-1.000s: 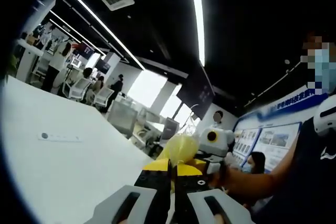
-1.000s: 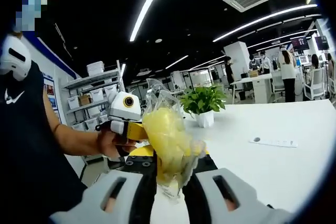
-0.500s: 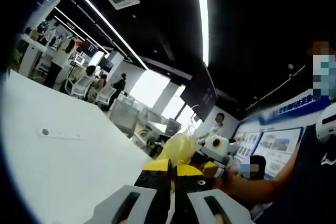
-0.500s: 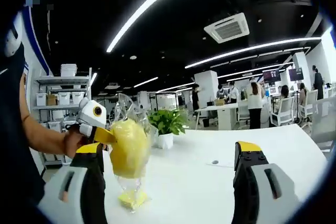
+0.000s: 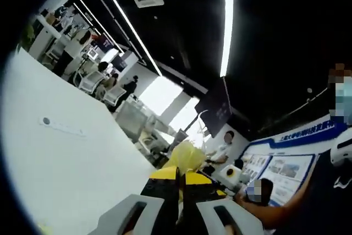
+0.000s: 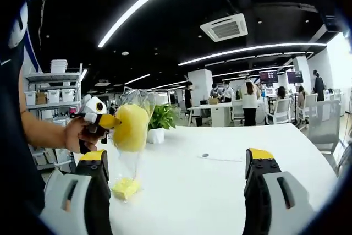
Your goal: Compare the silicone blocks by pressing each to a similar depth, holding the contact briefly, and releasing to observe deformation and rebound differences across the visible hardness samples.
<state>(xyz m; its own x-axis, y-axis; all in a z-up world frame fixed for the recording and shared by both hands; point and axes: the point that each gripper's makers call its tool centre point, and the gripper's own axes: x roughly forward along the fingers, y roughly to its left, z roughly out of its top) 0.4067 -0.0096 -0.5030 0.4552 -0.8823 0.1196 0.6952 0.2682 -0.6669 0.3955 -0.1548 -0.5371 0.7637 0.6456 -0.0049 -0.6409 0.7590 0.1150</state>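
My left gripper (image 5: 180,174) is shut on the top of a clear plastic bag (image 5: 187,157) that holds a soft yellow lump. In the right gripper view the same bag (image 6: 131,127) hangs from the left gripper (image 6: 111,120), which a hand holds at the left. Its clear lower end reaches down to a small yellow block (image 6: 126,188) on the white table (image 6: 220,196). I cannot tell whether that block lies inside the bag. My right gripper (image 6: 177,155) is wide open, its jaws far apart, with the bag just inside its left jaw and not touching it.
A potted plant (image 6: 161,120) stands behind the bag. A flat white strip (image 6: 220,158) lies further out on the table, seen also as the strip (image 5: 63,126). Shelves with boxes (image 6: 52,89) stand at the left. People, desks and chairs (image 6: 250,105) fill the background.
The right gripper, shut on the bag one second ago, has opened and let it go. The bag now hangs from the left gripper alone. Both views have shifted.
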